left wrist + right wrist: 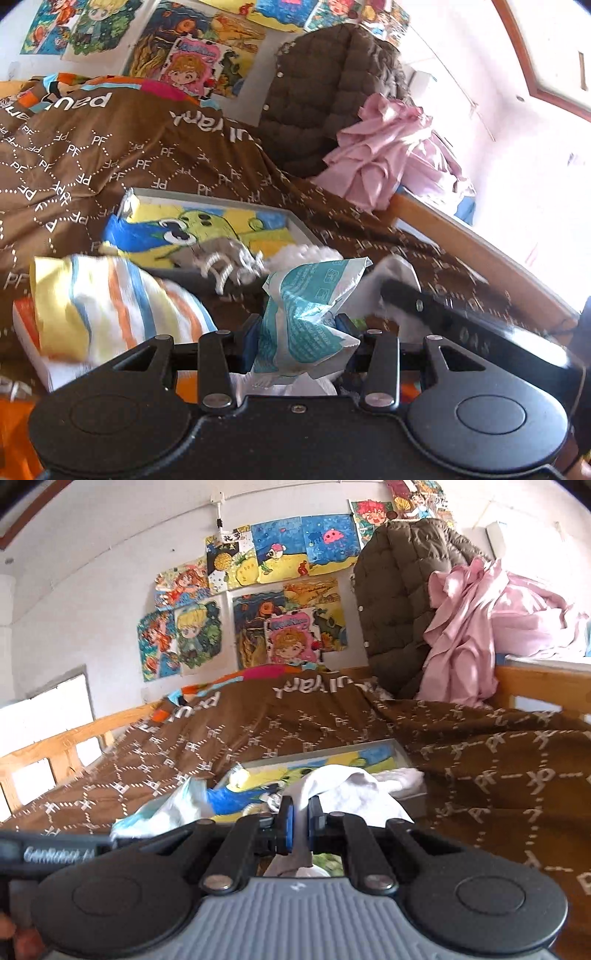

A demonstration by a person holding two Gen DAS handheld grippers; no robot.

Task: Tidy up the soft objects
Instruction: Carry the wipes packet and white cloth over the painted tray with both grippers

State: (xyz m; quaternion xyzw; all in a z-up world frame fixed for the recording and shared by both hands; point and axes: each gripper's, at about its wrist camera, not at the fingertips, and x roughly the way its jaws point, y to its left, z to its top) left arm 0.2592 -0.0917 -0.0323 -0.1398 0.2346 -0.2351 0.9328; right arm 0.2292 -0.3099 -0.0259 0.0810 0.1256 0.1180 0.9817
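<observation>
Left wrist view first: the left gripper point(299, 343) is clamped on a crumpled teal-and-white packet point(308, 310), the blue pads pressed against its two sides, lifted just above the brown bedspread point(110, 155). Beyond it lies a shallow grey tray point(295, 221) in the middle of the bed, lined with a yellow-and-blue cartoon towel point(207, 229), a grey knitted item point(225, 262) draped over its near edge. A striped cloth point(110, 302) sits just left of the tray.

Over on the right wrist view, the right gripper point(300, 823) has its fingers nearly together, pinching a white cloth point(343, 790) that bunches up over the tray's near rim. At the bed's far corner a dark quilted jacket point(402, 602) is piled, with pink fabric point(469, 627) against it by the wooden bed rail point(535, 683).
</observation>
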